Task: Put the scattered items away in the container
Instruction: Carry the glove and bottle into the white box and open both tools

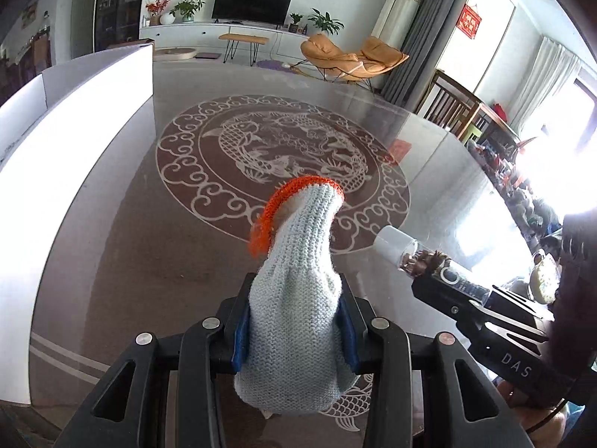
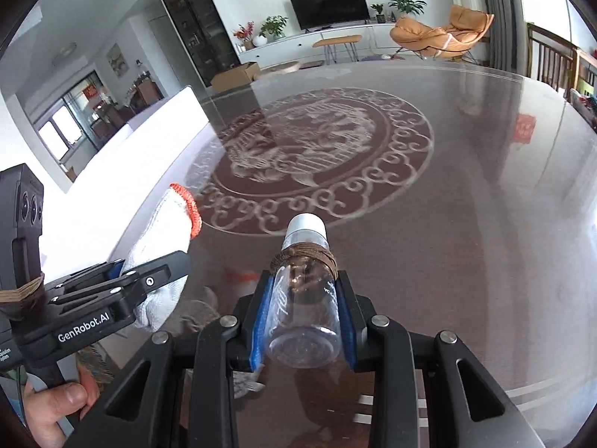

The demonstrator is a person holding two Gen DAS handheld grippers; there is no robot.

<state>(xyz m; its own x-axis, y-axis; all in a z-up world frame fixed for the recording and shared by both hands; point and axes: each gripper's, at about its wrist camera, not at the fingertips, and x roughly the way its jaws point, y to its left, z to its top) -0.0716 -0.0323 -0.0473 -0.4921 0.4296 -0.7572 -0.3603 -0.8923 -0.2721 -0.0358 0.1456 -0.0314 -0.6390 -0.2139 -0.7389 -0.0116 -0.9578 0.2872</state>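
Note:
My left gripper is shut on a pale blue knitted glove with an orange cuff, held above the glass table; it also shows in the right wrist view. My right gripper is shut on a clear plastic bottle with a silver cap and brown cord round its neck; the bottle also shows in the left wrist view. The white open box stands at the left, also seen in the right wrist view. Both grippers are right of the box.
The round glass table has a dragon medallion in its middle. Wooden chairs stand at the far right edge. A hand holds the left gripper's handle.

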